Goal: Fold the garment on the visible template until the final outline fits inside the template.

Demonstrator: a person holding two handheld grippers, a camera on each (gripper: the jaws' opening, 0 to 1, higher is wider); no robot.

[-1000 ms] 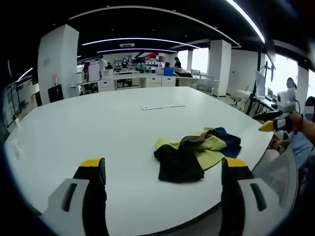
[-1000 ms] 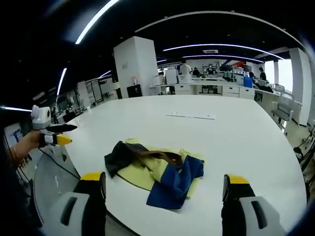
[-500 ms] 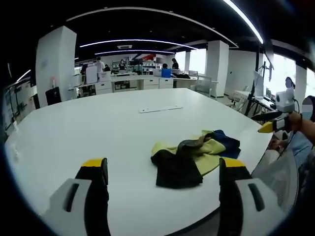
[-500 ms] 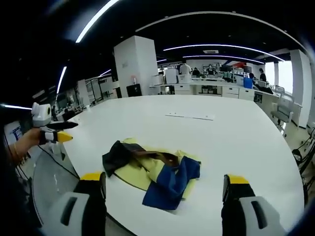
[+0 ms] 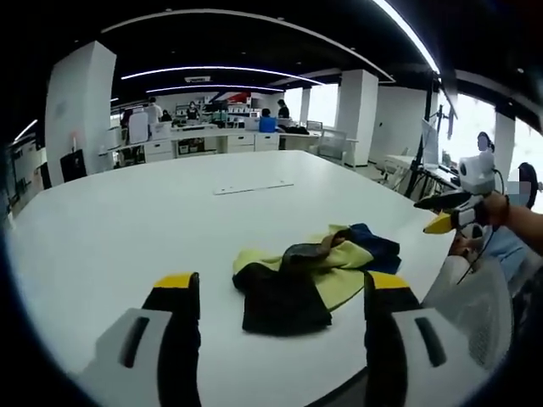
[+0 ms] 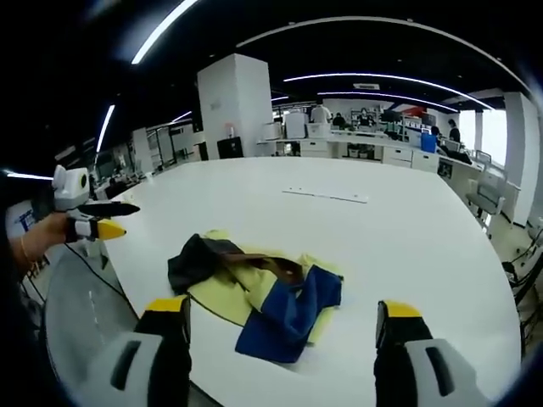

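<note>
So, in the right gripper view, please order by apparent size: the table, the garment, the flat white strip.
1. Table, largest by far.
2. Garment, crumpled near the table's edge.
3. White strip, smallest, though it lies farther from the camera, so its true size is unsure.

Garment (image 5: 310, 271) patched yellow, black, brown and blue; table (image 5: 127, 220) white.

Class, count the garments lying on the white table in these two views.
1: a crumpled yellow, black and blue garment lies near the white table edge, ahead of both grippers' open jaws. Its folds may hide more cloth.
</note>
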